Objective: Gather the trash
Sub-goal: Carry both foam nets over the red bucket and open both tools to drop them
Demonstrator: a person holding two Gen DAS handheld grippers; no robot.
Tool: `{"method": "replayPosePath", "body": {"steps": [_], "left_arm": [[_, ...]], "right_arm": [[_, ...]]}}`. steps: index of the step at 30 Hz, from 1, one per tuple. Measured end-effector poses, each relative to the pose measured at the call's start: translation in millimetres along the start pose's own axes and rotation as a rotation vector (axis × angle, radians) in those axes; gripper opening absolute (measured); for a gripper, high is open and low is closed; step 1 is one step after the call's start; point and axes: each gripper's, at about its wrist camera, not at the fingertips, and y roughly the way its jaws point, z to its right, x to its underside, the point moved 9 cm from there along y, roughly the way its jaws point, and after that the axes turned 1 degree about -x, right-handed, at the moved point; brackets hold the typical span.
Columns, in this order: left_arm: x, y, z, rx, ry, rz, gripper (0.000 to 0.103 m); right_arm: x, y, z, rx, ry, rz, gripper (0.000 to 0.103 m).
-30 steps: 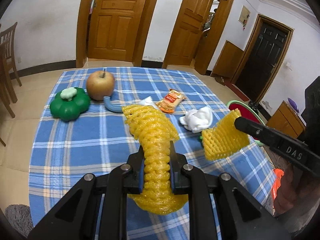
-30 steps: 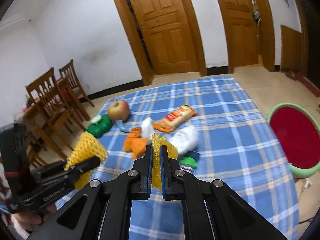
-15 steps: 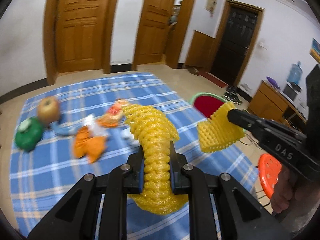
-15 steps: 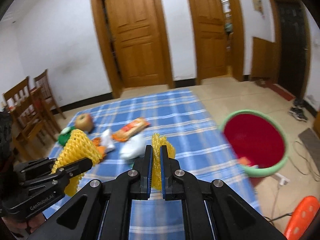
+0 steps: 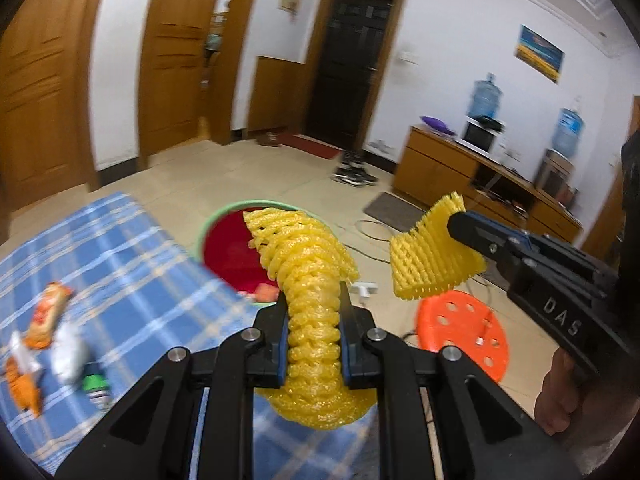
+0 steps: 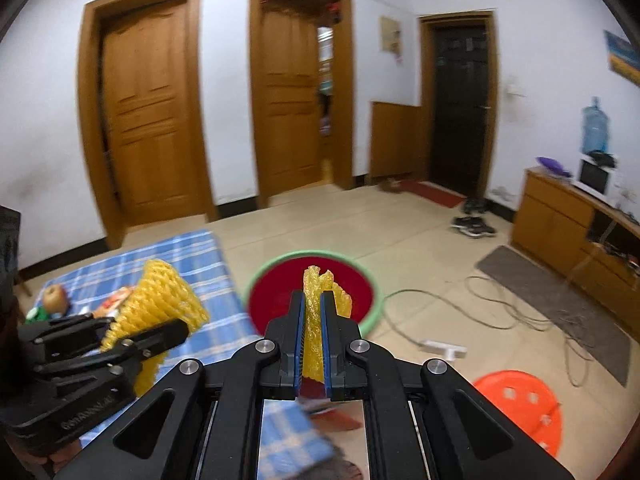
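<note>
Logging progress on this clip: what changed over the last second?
Both grippers swung from over the table toward the green-rimmed bin on the floor. The left gripper stays shut on its yellow foam net, the right gripper on its smaller yellow net. Nothing was released.

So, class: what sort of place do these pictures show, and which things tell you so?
Most likely a room in a home. Panelled wooden doors line the wall, a pair of shoes lies on the tiled floor, and a wooden cabinet carries water bottles.
</note>
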Motion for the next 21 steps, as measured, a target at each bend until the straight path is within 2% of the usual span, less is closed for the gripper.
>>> {"method": "replayPosePath", "body": {"steps": [5,13,21], "left_arm": [[13.6,10.1,11.1,0.004,0.027,-0.036,0.018],[2.1,7.8,-4.9,-0.034,-0.003,-0.028,0.018],[-1.7,32.1,-20.9,-0.076,-0.002,-0.058,0.018]], "right_arm": [[1.9,-3.3,26.6,0.002,0.076,-0.009,0.007],[6.2,4.2,20.6,-0.03,0.077,-0.018,0.007],[8.1,28.4,23.0,-0.044,0.074,-0.042,0.007]]}}
